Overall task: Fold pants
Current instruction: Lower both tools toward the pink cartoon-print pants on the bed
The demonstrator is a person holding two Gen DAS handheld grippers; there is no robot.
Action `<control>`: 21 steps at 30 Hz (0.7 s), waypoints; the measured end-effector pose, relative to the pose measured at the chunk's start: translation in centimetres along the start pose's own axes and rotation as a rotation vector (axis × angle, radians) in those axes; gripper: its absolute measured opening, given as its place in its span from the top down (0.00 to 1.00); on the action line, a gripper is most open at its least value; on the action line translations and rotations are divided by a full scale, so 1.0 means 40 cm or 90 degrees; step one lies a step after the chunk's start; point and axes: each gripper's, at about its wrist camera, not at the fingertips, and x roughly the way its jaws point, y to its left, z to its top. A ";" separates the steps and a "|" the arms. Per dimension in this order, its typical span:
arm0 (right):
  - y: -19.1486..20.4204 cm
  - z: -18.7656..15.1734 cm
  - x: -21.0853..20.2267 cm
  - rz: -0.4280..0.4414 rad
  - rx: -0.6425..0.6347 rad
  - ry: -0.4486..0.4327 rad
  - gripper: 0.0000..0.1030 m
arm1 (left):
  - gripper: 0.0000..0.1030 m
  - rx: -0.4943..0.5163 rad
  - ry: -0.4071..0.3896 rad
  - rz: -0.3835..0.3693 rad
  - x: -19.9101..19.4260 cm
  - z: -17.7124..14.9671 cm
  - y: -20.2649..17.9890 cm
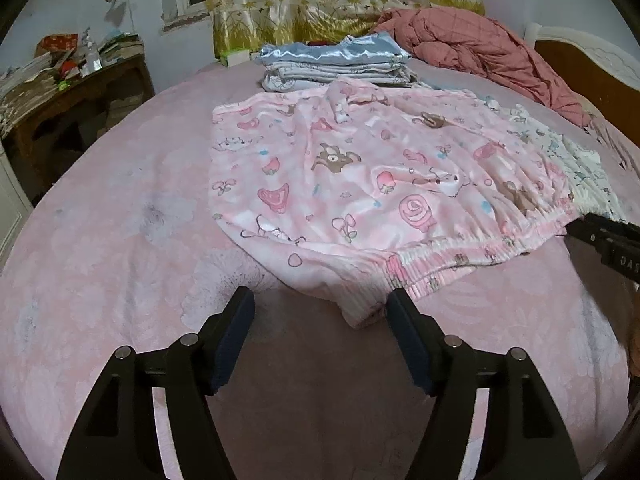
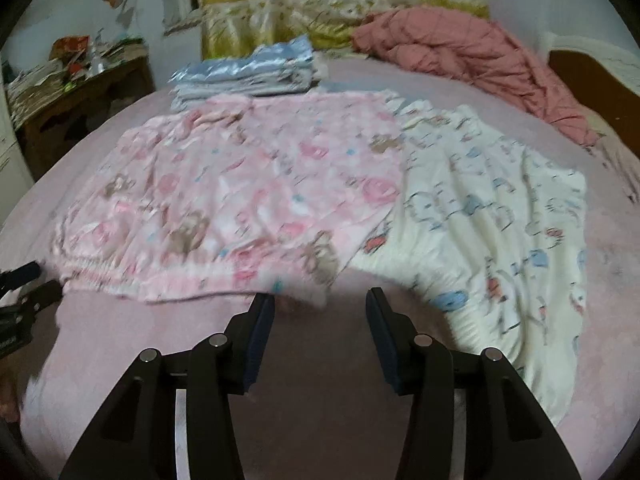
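Pink cartoon-print pants (image 1: 360, 176) lie spread on the pink bed sheet (image 1: 120, 240), their elastic waistband (image 1: 472, 252) towards me. My left gripper (image 1: 320, 300) is open just in front of the waistband's near corner, and a fold of pink cloth (image 1: 360, 314) sits loose between its fingertips. In the blurred right wrist view the pink pants (image 2: 224, 208) overlap white cartoon-print pants (image 2: 500, 224) lying on their right. My right gripper (image 2: 319, 299) is open at the pink pants' near edge with nothing pressed between its pads. Each gripper shows at the other view's edge: right gripper (image 1: 604, 240), left gripper (image 2: 24, 284).
A folded stack of blue satin and white clothes (image 1: 336, 64) rests at the far side of the bed. A crumpled pink-red quilt (image 1: 480, 44) lies far right by the wooden headboard (image 1: 592, 72). A cluttered wooden bedside table (image 1: 60, 96) stands on the left, with a curtain (image 1: 320, 4) behind.
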 end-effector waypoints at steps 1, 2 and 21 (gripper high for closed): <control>-0.002 0.002 -0.004 -0.002 0.004 -0.009 0.52 | 0.26 0.006 -0.003 0.002 -0.002 0.001 -0.004; -0.004 0.003 -0.008 -0.004 0.007 -0.015 0.52 | 0.20 0.015 -0.005 0.004 -0.004 0.001 -0.010; 0.042 0.033 -0.002 -0.047 -0.036 -0.027 0.94 | 0.91 0.005 -0.032 -0.012 -0.008 0.018 -0.022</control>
